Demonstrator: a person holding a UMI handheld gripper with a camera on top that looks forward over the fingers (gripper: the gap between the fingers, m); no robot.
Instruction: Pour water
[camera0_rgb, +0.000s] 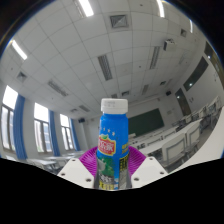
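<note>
A blue bottle (113, 135) with a white cap and a red and green label stands upright between my gripper's (112, 166) two fingers. The purple pads (88, 160) press against the bottle on both sides. The gripper is shut on the bottle and holds it raised, with the ceiling behind it. No cup or other vessel shows in the gripper view.
Behind the bottle is a classroom: a tiled ceiling with strip lights (104, 66), windows (42, 127) at the left, a dark chalkboard (150, 122) at the right and desks (172, 150) low at the right.
</note>
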